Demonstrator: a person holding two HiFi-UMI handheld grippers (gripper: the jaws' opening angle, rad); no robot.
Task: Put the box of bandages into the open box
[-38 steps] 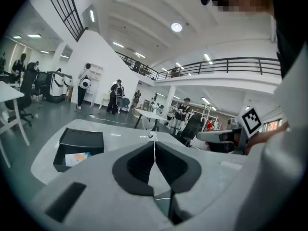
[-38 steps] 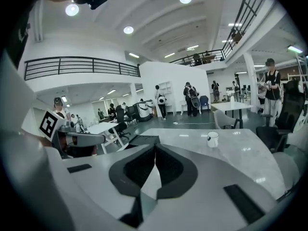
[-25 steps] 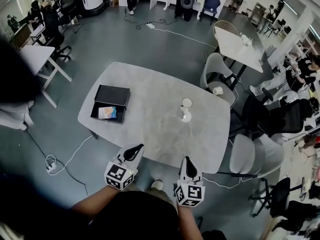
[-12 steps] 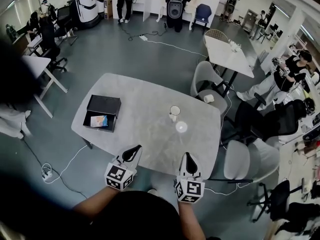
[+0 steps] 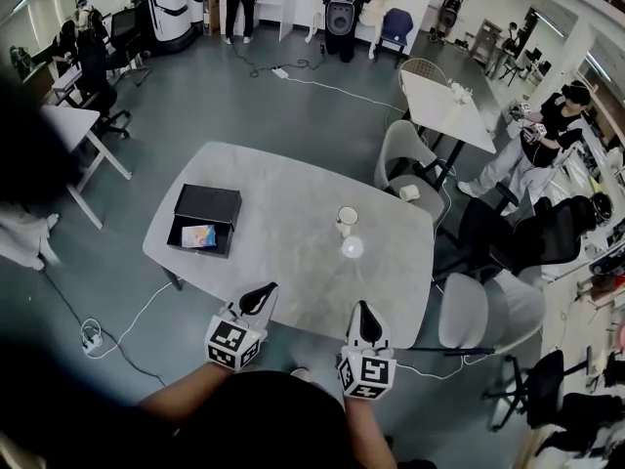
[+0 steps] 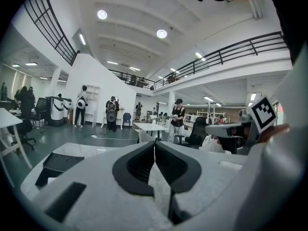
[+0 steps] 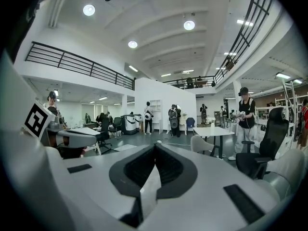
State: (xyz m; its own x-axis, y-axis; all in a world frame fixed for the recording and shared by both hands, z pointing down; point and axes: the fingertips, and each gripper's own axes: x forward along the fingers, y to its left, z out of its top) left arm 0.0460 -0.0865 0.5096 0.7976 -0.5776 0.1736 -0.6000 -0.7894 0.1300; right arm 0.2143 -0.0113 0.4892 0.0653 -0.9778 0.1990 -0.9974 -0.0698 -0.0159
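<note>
**Desk:** Where was the box of bandages (image 5: 198, 234) in this one?

**Photographer:** A small colourful carton lay inside the open box (image 5: 217, 205), on the far left of the bench (image 5: 288, 189). I took it for the bandages, already in place.

**Desk:** And the tongs?

**Photographer:** The left tongs (image 5: 260, 294) and right tongs (image 5: 363, 312) were both pressed together with nothing between them. They were held at the near edge of the bench, well apart from the box.

**Desk:** So what was left to do well?

**Photographer:** Little, I'd say. The job was to check that the carton sat fully within the walls and to keep both tongs clear of the paper cup (image 5: 347, 219) mid-bench. If the carton needed straightening, the left tongs were on the box's side and would have had to part before reaching in.

**Desk:** Anything we can't stand behind?

**Photographer:** The carton's print was too small to read. Whether it lay flat or leaned on a wall couldn't be told. The white disc (image 5: 353, 248) near the cup might have been its lid, but that is unconfirmed. The holder's body was cut off at the bottom.
</note>
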